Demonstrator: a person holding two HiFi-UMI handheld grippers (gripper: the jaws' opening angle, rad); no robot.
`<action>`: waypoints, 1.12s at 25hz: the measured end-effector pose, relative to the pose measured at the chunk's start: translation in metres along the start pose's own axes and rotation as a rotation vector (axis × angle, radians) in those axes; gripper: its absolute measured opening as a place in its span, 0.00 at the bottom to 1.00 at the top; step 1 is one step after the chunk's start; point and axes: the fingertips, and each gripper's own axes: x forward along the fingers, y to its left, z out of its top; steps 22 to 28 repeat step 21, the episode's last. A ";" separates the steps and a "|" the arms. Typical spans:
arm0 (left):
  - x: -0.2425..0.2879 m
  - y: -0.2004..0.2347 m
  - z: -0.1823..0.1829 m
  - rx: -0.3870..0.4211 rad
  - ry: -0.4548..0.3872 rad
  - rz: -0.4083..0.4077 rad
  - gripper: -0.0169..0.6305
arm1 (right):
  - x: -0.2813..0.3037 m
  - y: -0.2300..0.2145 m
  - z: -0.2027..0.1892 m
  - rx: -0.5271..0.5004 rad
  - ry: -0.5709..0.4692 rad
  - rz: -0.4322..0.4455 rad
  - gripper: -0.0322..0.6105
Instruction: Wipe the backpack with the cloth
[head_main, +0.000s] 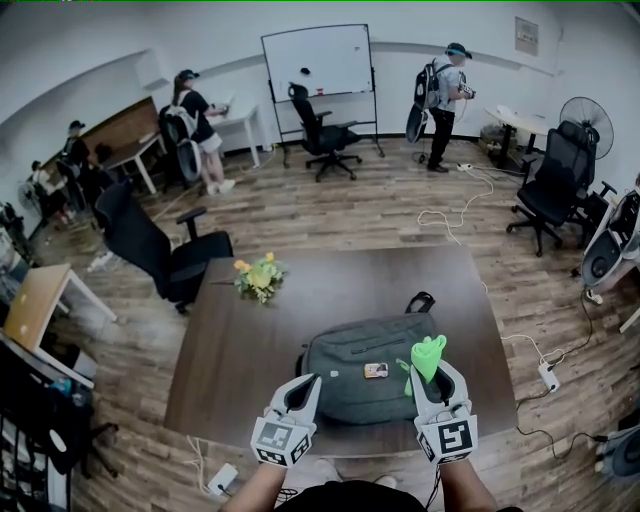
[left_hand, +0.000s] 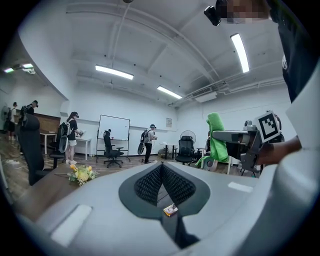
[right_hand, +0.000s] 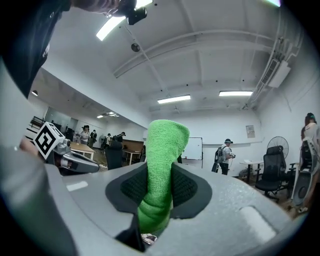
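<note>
Green cloth (head_main: 428, 354) stands pinched in the right claw (head_main: 437, 380) over the right end of the grey backpack (head_main: 345, 385), which lies flat on the surface (head_main: 225, 350)'s near side, while the left claw (head_main: 300, 393) is clenched empty, so the wiping seems not yet begun.

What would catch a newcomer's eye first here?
The bright green cloth pinched in the right hand-held gripper, held over a grey backpack lying flat on the dark table. The left hand-held gripper hangs shut and empty beside it, and yellow flowers sit near the table's far left edge.
</note>
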 end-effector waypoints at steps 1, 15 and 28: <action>-0.002 0.000 0.000 -0.002 0.001 0.001 0.06 | 0.001 0.003 0.002 -0.004 -0.008 0.008 0.21; -0.011 0.012 0.017 -0.009 -0.037 0.017 0.06 | 0.011 0.014 0.014 0.050 -0.047 0.042 0.21; -0.012 0.012 0.016 -0.006 -0.053 0.016 0.06 | 0.009 0.013 0.009 0.049 -0.045 0.039 0.21</action>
